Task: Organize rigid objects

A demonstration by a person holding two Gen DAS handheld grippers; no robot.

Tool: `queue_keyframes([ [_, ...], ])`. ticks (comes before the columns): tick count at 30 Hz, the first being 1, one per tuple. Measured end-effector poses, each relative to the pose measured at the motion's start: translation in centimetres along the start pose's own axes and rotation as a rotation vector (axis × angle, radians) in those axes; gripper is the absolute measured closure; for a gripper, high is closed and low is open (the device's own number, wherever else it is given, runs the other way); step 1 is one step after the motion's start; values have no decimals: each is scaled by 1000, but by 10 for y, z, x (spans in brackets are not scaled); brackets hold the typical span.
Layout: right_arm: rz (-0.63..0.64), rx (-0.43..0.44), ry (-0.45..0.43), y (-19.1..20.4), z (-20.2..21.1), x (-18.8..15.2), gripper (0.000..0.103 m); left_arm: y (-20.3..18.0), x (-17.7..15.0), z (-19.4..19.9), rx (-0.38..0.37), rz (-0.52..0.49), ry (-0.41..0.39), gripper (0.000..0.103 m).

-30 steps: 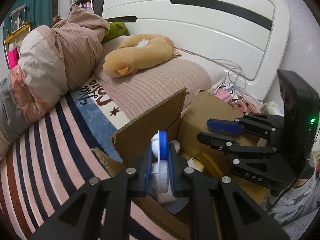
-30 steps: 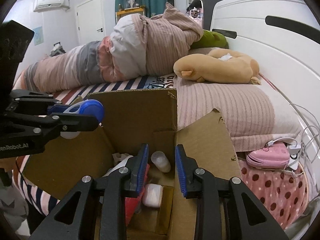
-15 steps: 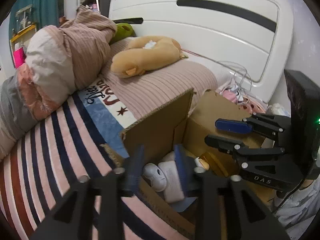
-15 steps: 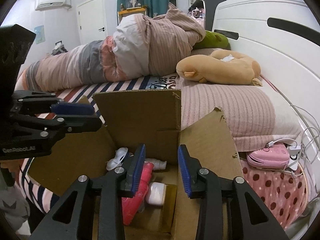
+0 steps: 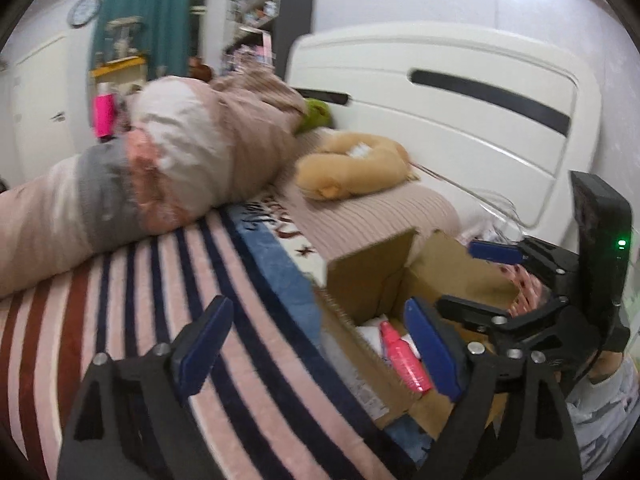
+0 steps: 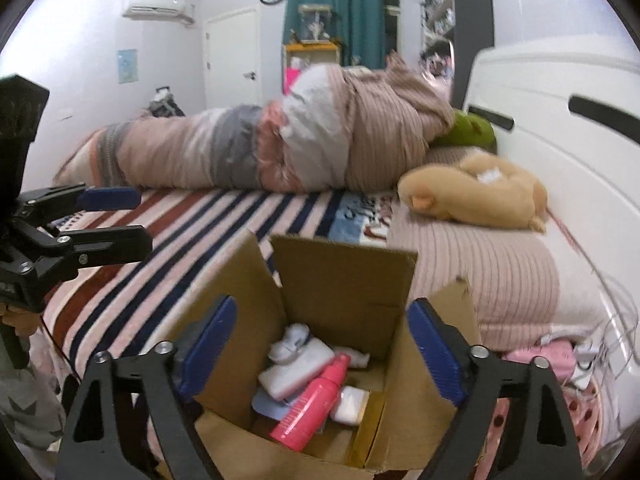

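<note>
Bedroom, striped blanket (image 6: 168, 248) across the bed: an open cardboard box (image 6: 344, 280) stands at the bed's near edge, already holding a pink bottle (image 6: 312, 408), a white rectangular case (image 6: 298, 368), a small white tube (image 6: 352, 400) and a few other pale items too jumbled to name. Both tongs are empty and spread wide — the right tongs (image 6: 324, 356) poised directly above the box mouth, the left tongs (image 5: 316, 352) turned out over the blanket beside it, with nothing between their blue pads. Judging by the contents, the sorting looks well advanced (the box is partly filled, its flaps up). What remains is unclear: no loose rigid item shows on the visible stretch of blanket, only a rolled duvet (image 6: 280, 148) and a tan plush pillow (image 6: 476, 196) — soft things, outside the job. A pink gadget with cables (image 6: 556, 354) lies by the headboard; whether it is next cannot be told.
</note>
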State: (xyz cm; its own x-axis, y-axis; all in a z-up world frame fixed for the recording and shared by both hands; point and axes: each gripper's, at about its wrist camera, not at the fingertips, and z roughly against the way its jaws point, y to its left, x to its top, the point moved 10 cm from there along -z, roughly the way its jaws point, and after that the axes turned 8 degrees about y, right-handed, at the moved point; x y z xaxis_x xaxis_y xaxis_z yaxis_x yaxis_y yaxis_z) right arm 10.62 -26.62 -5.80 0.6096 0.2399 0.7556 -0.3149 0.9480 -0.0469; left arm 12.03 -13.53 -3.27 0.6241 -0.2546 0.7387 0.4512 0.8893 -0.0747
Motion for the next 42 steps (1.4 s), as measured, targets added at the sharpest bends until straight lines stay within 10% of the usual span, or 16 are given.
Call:
queue_keyframes([
  [12, 21, 115, -136, 26, 28, 13, 0, 67, -34, 42, 254, 221, -57, 5],
  [42, 5, 123, -144, 30, 30, 6, 0, 67, -38, 50, 285, 245, -60, 5],
])
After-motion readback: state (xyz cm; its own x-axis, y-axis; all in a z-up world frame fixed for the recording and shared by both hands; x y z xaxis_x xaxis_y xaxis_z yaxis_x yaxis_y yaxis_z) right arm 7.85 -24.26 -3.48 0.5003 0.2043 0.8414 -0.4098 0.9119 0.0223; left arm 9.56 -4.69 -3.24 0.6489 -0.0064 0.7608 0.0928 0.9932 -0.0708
